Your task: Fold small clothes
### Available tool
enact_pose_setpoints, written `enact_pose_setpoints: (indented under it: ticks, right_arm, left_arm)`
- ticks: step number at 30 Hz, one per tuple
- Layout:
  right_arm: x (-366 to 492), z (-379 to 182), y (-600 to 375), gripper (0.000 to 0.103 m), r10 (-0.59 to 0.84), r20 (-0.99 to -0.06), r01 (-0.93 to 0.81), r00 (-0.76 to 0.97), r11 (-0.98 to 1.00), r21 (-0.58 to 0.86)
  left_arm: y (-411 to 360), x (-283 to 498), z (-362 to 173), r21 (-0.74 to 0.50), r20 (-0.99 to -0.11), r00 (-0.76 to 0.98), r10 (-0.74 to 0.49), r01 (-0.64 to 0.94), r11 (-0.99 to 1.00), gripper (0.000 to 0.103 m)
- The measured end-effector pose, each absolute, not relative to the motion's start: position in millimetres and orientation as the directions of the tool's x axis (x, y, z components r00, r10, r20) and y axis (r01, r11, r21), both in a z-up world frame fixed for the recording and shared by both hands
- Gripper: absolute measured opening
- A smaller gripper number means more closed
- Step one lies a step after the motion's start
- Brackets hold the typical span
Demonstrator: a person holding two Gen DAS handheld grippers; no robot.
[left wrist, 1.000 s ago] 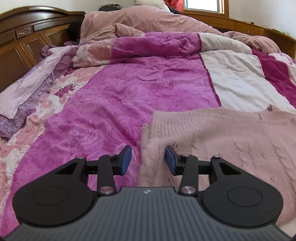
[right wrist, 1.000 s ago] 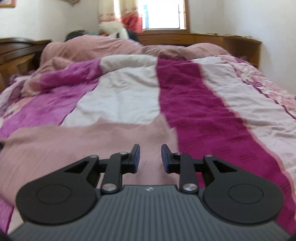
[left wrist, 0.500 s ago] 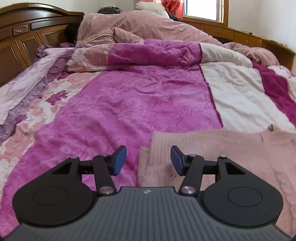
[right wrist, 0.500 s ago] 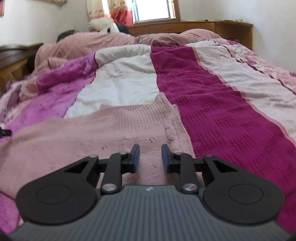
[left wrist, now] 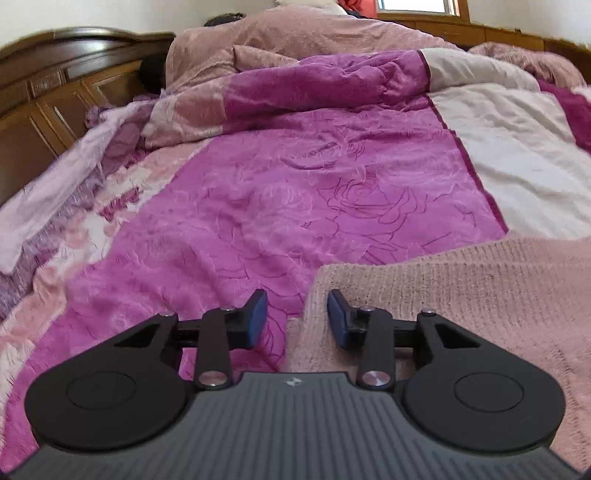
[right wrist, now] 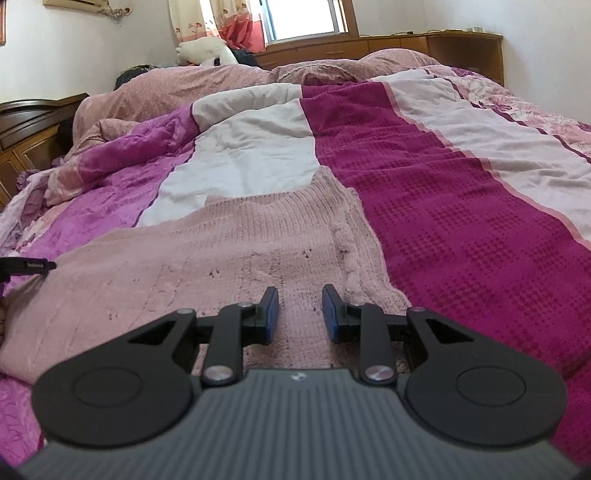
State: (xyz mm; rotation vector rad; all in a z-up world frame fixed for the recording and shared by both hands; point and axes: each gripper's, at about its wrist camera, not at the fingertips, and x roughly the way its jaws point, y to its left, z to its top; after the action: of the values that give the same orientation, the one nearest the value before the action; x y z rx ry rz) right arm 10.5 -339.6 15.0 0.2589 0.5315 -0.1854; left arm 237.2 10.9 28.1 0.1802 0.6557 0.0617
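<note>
The left hand-held gripper (left wrist: 297,315) hangs over the left edge of a pink knit sweater (left wrist: 461,295) spread flat on the bed; its jaws have just been closing, yet they stand apart, the sweater's edge between them, and no pad presses it. The right hand-held gripper (right wrist: 300,314) sits low over the sweater's right part (right wrist: 207,251), just inside its right edge, with a narrow gap between the jaws and the knit showing through it ungripped. Beyond the sweater the quilt (right wrist: 461,192) lies in magenta, white and dark-red bands, broad and bare toward the far side. A rumpled pink blanket (left wrist: 314,33) heaps at the bed's far end, beside the wooden headboard (left wrist: 55,85).
</note>
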Motion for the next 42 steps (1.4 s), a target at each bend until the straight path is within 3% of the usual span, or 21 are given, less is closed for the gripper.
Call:
enact_pose_setpoints:
  ticks: [6,18,21,22,25,34,37,42]
  right_arm:
    - [-7,30,-345,0.029,-0.103,-0.497,0.255,0.862,0.934,0.249]
    - [-18,13,-361,0.030,-0.133,-0.549,0.323,0.825,0.908,0.266]
    - [-25,21,-365,0.030,-0.110,-0.555,0.342,0.825,0.878,0.334]
    - [-28,24,-367,0.031,-0.099,-0.553,0.345,0.827,0.867,0.360]
    - [-40,32,-371,0.048,-0.076,-0.541,0.352,0.837,0.832,0.428]
    - [-70,28,-367,0.053,-0.040,-0.559,0.399,0.828,0.742,0.538]
    - [-71,23,-363,0.066,-0.039,-0.569,0.412,0.821,0.731,0.544]
    - [-69,19,-359,0.066,-0.017,-0.578,0.403,0.816,0.733,0.548]
  left_arm:
    - [18,210,52,0.153,-0.607,0.793,0.048,0.057,0.987,0.046]
    - [23,98,77,0.006,-0.690,0.722,-0.039,0.061,0.998,0.054]
    - [19,76,79,-0.014,-0.703,0.709,-0.051,0.057,0.998,0.054]
    - [17,70,79,-0.018,-0.706,0.706,-0.054,0.058,0.998,0.054]
    - [11,54,80,-0.012,-0.720,0.693,-0.043,0.050,0.999,0.054]
    - [0,39,82,-0.049,-0.752,0.656,-0.065,0.044,0.998,0.055]
    - [-4,38,81,-0.042,-0.761,0.646,-0.059,0.042,0.998,0.055]
    - [-6,37,77,-0.036,-0.774,0.631,-0.056,0.044,0.998,0.055]
